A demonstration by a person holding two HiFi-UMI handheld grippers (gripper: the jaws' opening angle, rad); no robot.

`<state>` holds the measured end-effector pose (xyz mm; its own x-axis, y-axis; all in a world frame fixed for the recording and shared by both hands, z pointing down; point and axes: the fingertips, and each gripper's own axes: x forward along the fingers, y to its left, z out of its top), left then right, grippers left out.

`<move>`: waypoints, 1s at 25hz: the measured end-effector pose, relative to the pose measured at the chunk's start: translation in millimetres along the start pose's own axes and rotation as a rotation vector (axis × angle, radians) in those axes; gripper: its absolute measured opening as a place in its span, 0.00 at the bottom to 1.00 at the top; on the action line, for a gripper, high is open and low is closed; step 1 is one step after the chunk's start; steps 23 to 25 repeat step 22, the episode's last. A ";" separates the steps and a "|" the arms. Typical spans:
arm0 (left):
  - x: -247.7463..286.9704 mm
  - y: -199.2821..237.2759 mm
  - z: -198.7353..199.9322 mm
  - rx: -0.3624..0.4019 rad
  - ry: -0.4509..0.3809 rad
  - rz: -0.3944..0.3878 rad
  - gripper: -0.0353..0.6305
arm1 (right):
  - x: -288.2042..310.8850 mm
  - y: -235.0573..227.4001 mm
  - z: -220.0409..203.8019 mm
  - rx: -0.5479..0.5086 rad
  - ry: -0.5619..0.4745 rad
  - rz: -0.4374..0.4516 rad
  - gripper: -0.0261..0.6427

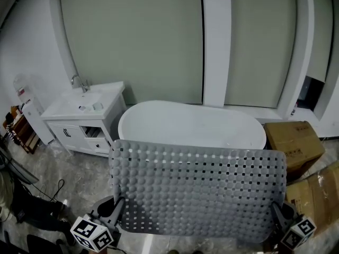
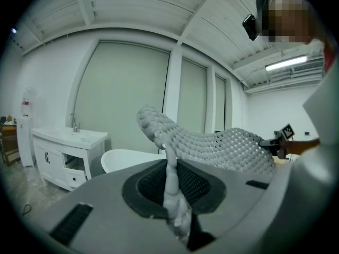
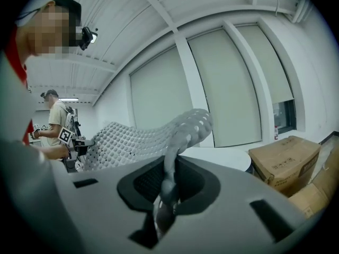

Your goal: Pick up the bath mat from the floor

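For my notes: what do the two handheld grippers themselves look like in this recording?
The left gripper and right gripper match. Each has slim dark fingers and a smooth grey body with a dark oval recess. Each carries a white cube with black square markers: left cube, right cube.

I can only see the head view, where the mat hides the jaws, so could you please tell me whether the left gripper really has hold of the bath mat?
Observer: Yes. In the left gripper view the left gripper is shut on an edge of the bath mat, which runs up from between its jaws.
Operator: Thank you. And the right one?
Observer: The right gripper pinches the mat's other end the same way, in its own view.
Operator: Is anyone else nearby?
Observer: A second person in a cap stands at the left of the right gripper view.
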<state>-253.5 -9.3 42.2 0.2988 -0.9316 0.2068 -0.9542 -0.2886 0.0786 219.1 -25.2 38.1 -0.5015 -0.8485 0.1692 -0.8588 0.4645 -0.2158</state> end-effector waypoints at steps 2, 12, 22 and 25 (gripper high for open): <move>-2.9 -0.9 3.3 0.005 -0.009 -0.004 0.13 | -2.7 2.9 2.9 -0.002 -0.008 -0.002 0.11; -13.6 -1.4 19.1 0.013 -0.022 -0.012 0.13 | -14.6 5.5 16.0 -0.016 -0.010 -0.018 0.11; -8.6 0.0 14.1 0.009 -0.015 -0.010 0.13 | -6.8 3.8 14.3 -0.014 -0.001 -0.007 0.11; -8.6 0.0 14.1 0.009 -0.015 -0.010 0.13 | -6.8 3.8 14.3 -0.014 -0.001 -0.007 0.11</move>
